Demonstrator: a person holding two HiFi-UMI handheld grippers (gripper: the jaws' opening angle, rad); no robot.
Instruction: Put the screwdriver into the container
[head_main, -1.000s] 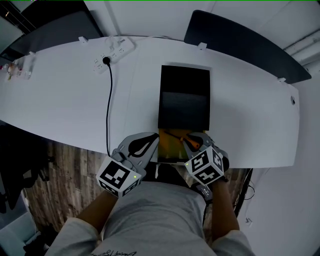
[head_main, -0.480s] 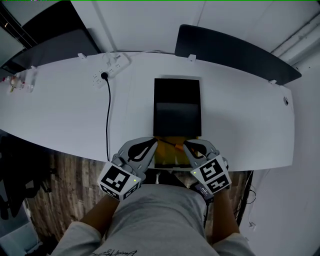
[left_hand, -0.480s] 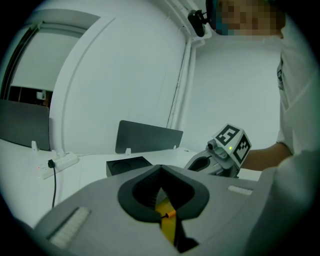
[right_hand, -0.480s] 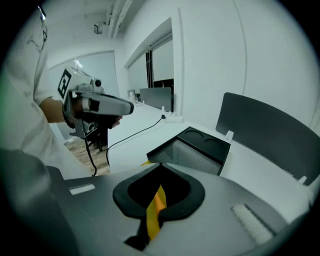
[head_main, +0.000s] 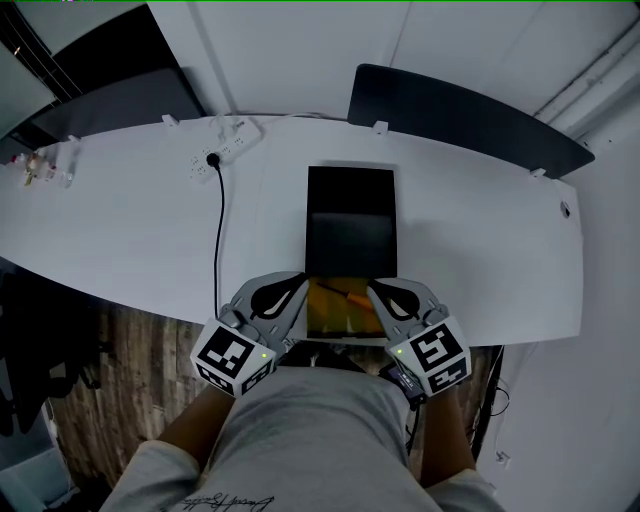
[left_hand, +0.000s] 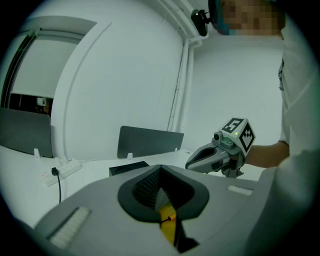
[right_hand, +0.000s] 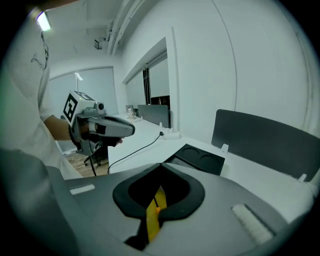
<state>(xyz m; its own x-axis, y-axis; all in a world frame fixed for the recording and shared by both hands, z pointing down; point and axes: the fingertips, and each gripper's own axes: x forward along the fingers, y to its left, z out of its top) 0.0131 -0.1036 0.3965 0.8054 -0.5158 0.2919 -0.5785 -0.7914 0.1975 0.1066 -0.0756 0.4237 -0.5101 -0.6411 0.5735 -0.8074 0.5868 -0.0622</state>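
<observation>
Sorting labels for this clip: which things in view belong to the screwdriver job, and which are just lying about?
In the job: screwdriver, lying in the yellow container; left tool and right tool, both shut, empty.
Lying about: black tray, power strip with its cable, small items at the table's far left, dark divider panel.

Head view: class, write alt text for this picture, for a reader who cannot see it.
Seen from above, an orange screwdriver lies in a yellow container at the near edge of a white table, between the left gripper and the right gripper. A black tray sits just behind the container, and a power strip lies far left.
</observation>
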